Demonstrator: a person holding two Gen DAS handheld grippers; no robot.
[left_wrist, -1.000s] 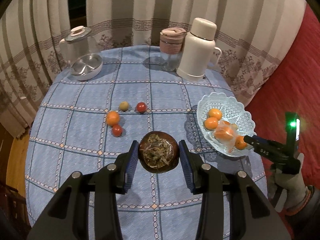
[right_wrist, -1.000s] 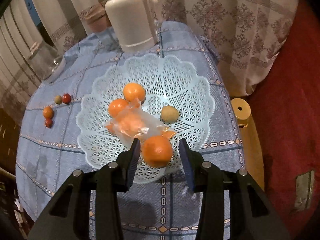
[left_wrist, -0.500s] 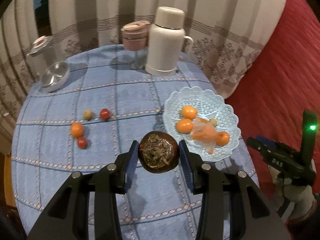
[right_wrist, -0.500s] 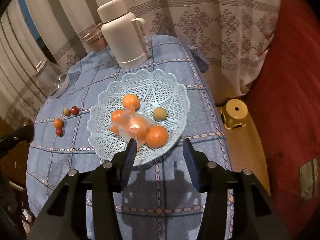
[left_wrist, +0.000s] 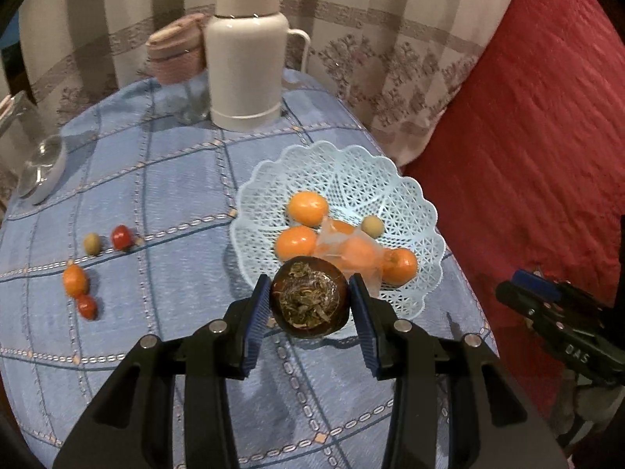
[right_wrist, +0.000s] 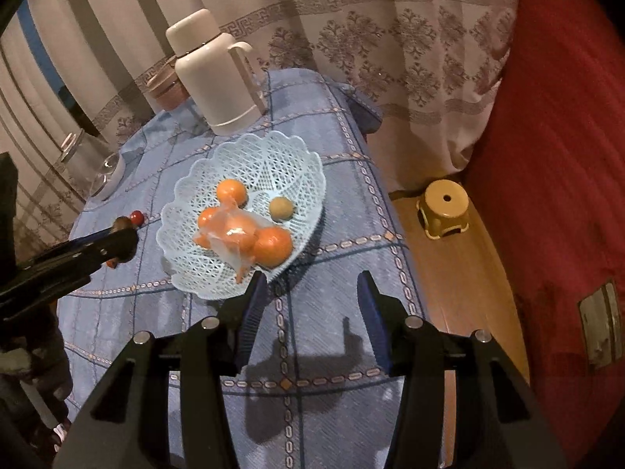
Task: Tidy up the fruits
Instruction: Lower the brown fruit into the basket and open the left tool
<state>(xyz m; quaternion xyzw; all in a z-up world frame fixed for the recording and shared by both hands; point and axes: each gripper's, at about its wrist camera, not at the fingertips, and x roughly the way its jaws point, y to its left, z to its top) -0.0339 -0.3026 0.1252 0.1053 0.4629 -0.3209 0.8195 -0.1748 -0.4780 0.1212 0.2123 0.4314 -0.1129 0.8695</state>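
The left gripper [left_wrist: 309, 305] pinched a dark round fruit [left_wrist: 308, 301], with the basket [left_wrist: 406, 187] just ahead and slightly right. The right gripper [right_wrist: 312, 297] stood spread and empty, nearer the basket's edge.

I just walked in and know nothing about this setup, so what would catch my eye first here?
Probably the pale blue lace-like basket on the checked blue tablecloth, holding oranges and a crumpled plastic bag. Right before it, the left tongs clamp a dark brown round fruit with a dried, shrivelled top. A tall white thermos stands at the table's far edge, and a few small fruits lie loose to the basket's left.
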